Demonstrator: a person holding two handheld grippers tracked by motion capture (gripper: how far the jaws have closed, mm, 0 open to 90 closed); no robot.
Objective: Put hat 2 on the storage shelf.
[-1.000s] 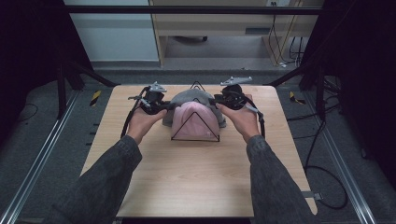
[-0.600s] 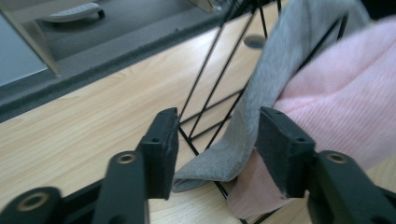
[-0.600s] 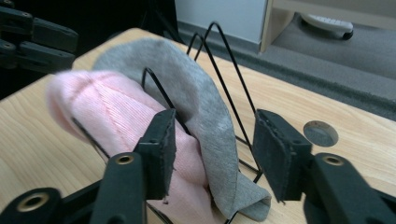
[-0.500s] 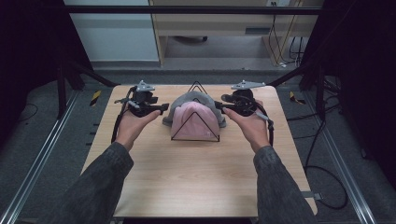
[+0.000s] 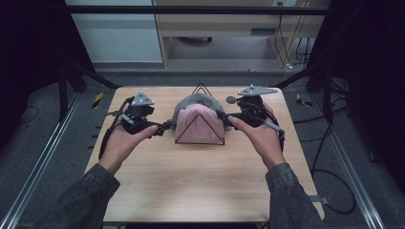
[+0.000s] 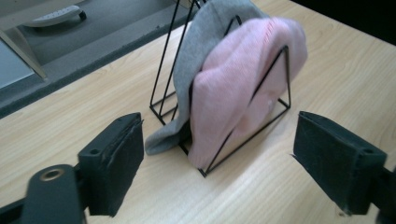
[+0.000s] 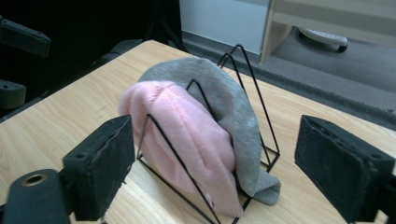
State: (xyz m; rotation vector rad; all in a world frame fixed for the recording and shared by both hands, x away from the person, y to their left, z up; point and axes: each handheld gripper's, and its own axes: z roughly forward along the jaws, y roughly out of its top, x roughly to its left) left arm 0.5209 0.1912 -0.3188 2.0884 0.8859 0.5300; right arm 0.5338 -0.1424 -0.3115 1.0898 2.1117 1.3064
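Overhead forward-down; gripper cameras flanking rack (image 5: 199,117) closely.

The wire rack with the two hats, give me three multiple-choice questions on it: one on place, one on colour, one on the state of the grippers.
1. Where does the pink knit hat sit in the wire rack?
A. in front of the grey hat, nearer the person
B. behind it
C. flat on the table

2. What colour is the rack?
A. white
B. black
C. red

3. How are the left gripper and right gripper?
A. both clamped on the pink hat
B. one clamped
C. both open, holding nothing

Answers: 1 A, pink fills the nearer slot; 2 B, thin black wire; 3 C, the jaws of both stand wide beside the rack, just opened.
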